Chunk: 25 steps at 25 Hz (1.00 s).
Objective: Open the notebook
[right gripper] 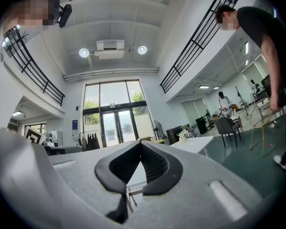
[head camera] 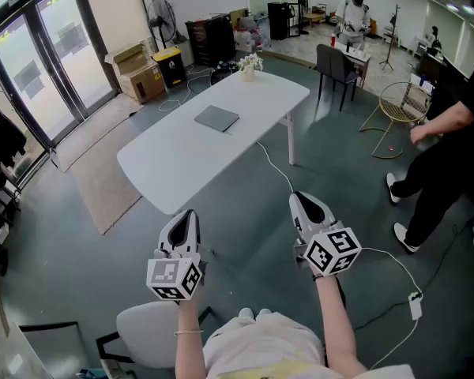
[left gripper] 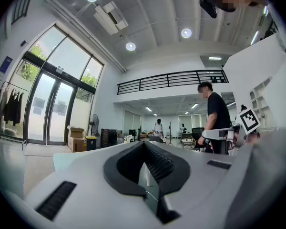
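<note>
Work has not begun. Our left gripper sits closed and empty, far from the table. The notebook lies shut on the table. Our right gripper is closed too. Next we must walk closer.

The person's left forearm and right forearm stretch forward side by side, holding the left tool and the right tool roughly level, each with jaws closed together on nothing.

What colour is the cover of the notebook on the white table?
Plain grey notebook, closed and flat on the table; clearest in the head view.
</note>
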{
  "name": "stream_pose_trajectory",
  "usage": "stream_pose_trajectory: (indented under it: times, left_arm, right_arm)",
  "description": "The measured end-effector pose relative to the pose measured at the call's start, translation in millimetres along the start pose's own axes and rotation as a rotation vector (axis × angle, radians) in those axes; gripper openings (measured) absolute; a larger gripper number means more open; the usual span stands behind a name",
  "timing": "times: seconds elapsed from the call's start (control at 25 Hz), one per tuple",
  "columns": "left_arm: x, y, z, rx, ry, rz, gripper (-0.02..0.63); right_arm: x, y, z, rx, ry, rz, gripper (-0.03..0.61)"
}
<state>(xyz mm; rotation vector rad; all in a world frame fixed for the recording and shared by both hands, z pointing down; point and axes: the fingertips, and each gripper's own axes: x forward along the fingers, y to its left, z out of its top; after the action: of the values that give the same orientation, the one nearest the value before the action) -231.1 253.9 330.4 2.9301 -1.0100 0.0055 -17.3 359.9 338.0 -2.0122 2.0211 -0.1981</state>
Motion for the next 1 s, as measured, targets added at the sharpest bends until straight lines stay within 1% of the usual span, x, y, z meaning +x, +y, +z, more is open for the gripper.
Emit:
stream_pose_trajectory:
  times: [0.2,0.32,0.48,0.6,0.76,0.8,1.0]
  left_arm:
    - [-1,-2,3,0.003,0.001,-0.007,-0.002]
    - [1,-5,1,0.000,0.002,-0.008,-0.002]
    - [3,-11,-3,-0.007,0.009,-0.011,-0.002]
    - [4,-17,-4,-0.009,0.010,-0.012,-0.002]
    - [2,-21,-7,-0.013,0.010,-0.012,-0.002]
    - [2,-22,-8,-0.017,0.010,-0.009,-0.002]
    - [6,-21,-15,-0.033,0.023,0.005,-0.002]
  right_arm:
    - [1,6,0,-0.016,0.009,0.006,0.005]
    - [4,6,-3,-0.037,0.034,0.013,0.005]
    - [6,-2,-10,-0.046,0.069,-0.020,0.005]
    - [5,-4,-9,-0.025,0.074,-0.001,0.006]
    - [7,-7,-11,-0.031,0.082,-0.001,0.006]
    - [8,-8,-11,-0.027,0.084,0.004,0.018]
    - [17,-12,-13,-0.031,0.100,0.021,0.032]
